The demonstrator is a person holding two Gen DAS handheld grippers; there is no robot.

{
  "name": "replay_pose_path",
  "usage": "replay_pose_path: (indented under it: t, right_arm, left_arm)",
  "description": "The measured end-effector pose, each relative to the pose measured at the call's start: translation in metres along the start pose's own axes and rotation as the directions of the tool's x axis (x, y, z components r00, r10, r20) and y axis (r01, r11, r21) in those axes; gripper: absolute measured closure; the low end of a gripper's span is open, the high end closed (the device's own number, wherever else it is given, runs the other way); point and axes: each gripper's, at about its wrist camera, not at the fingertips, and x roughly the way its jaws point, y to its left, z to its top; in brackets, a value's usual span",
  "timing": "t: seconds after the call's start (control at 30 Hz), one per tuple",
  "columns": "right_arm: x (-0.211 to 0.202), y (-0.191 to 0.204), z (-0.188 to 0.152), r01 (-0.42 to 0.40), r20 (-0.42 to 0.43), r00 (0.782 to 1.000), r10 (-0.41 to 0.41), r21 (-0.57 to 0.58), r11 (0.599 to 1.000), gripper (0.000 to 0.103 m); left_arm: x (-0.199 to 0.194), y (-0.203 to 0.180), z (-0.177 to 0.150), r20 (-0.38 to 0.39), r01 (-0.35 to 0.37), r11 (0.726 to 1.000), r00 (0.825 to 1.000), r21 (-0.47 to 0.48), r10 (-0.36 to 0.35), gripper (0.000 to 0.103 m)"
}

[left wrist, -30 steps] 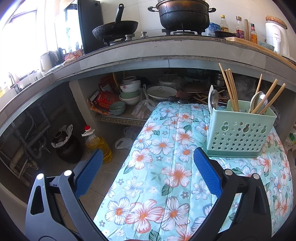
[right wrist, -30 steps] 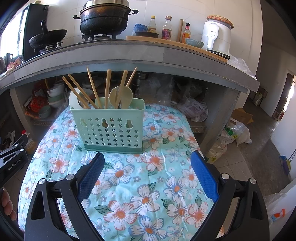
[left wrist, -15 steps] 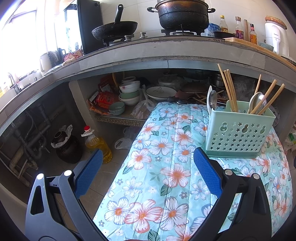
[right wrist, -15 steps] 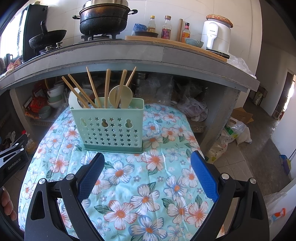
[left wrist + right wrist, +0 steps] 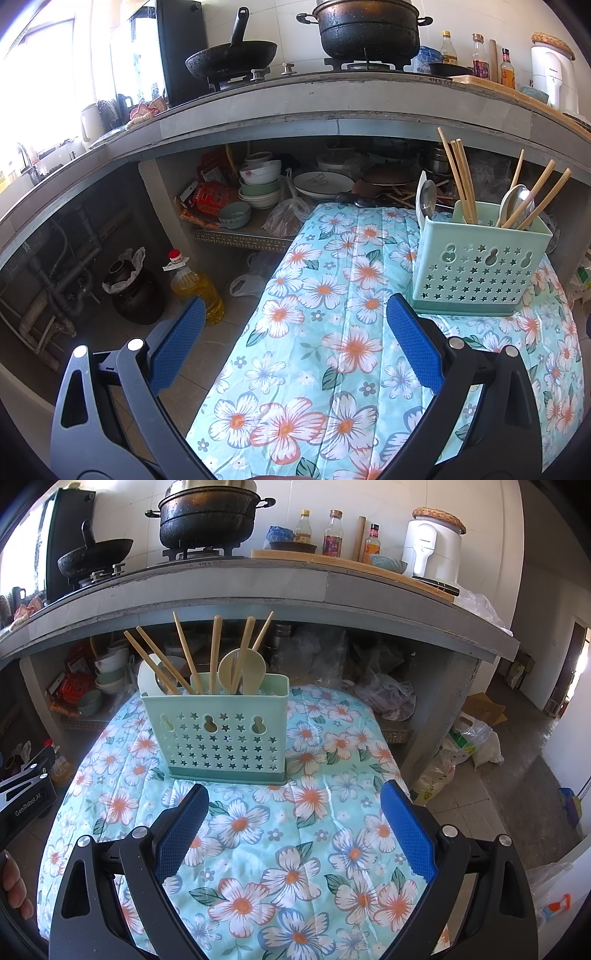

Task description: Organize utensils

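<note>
A mint-green perforated utensil holder point(image 5: 218, 731) point(image 5: 476, 266) stands upright on the floral tablecloth point(image 5: 258, 849) point(image 5: 332, 332). Several wooden chopsticks point(image 5: 214, 653) point(image 5: 458, 177) and spoons point(image 5: 240, 670) point(image 5: 511, 203) stick out of it. My right gripper point(image 5: 291, 830) hangs open over the cloth, just in front of the holder, with nothing between its fingers. At the table's left side my left gripper point(image 5: 295, 347) is open too and holds nothing; the holder lies ahead to its right. The left gripper's body point(image 5: 26, 797) shows at the left edge of the right wrist view, with a person's fingers below it.
A concrete counter point(image 5: 295, 583) overhangs the table's far end, carrying a black pot point(image 5: 210, 513), a wok point(image 5: 236, 62), bottles and a white appliance point(image 5: 432, 550). Bowls and plates point(image 5: 258, 181) sit on the shelf beneath. An oil bottle point(image 5: 195, 284) and a dark jar point(image 5: 133, 291) stand on the floor left.
</note>
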Motion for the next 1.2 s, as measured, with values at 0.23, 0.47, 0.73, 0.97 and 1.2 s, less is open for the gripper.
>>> replay_pose_path:
  t: [0.23, 0.47, 0.73, 0.97, 1.2]
  right_arm:
    - [0.000, 0.000, 0.000, 0.000, 0.000, 1.000, 0.000, 0.001, 1.000, 0.012]
    - [0.000, 0.000, 0.000, 0.000, -0.001, 1.000, 0.000, 0.001, 1.000, 0.012]
    - [0.000, 0.000, -0.001, -0.002, -0.002, 1.000, 0.002, 0.002, 1.000, 0.012]
    - [-0.001, 0.000, -0.001, 0.000, 0.001, 1.000, 0.000, 0.007, 1.000, 0.012]
    - [-0.006, -0.005, -0.005, -0.001, 0.008, 1.000, 0.001, 0.015, 1.000, 0.012]
  left_arm:
    - [0.001, 0.001, 0.000, 0.001, -0.003, 1.000, 1.000, 0.002, 0.003, 0.009]
    - [0.001, 0.002, 0.000, 0.001, -0.002, 1.000, 1.000, 0.002, 0.002, 0.009]
    - [0.001, 0.003, 0.000, -0.002, 0.001, 1.000, 1.000, -0.005, -0.001, 0.009]
    - [-0.003, 0.000, 0.000, 0.005, 0.004, 1.000, 1.000, 0.002, -0.004, 0.009]
    - [-0.010, 0.000, -0.001, 0.017, 0.002, 1.000, 1.000, 0.006, -0.002, 0.009]
